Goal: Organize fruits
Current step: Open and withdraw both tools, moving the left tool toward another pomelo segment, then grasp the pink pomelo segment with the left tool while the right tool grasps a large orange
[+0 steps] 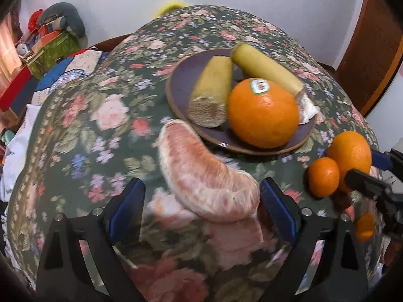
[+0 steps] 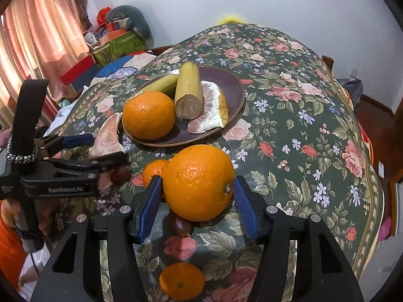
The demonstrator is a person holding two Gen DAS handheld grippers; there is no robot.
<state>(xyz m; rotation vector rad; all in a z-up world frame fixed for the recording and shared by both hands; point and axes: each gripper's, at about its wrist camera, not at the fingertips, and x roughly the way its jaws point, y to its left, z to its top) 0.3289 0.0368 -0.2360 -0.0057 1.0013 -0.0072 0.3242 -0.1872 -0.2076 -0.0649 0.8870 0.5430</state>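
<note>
A purple plate [image 1: 181, 80] [image 2: 226, 80] holds two banana halves [image 1: 211, 93], a stickered orange [image 1: 263, 113] [image 2: 148, 118] and a pomelo wedge [image 2: 211, 110]. My left gripper [image 1: 201, 209] [image 2: 100, 148] is open around a peeled pomelo segment [image 1: 206, 176] [image 2: 108, 138] lying on the floral tablecloth in front of the plate. My right gripper [image 2: 197, 198] [image 1: 365, 168] is open around a large orange [image 2: 199, 183] [image 1: 350, 156] on the table. A small mandarin [image 2: 153, 170] [image 1: 323, 176] sits just left of it.
Another mandarin [image 2: 181, 284] [image 1: 365, 226] and a dark chestnut-like fruit [image 2: 182, 226] lie near the table's front. A second dark fruit [image 2: 121, 175] sits under the left gripper. Boxes and clutter [image 2: 113, 42] stand beyond the table's left edge.
</note>
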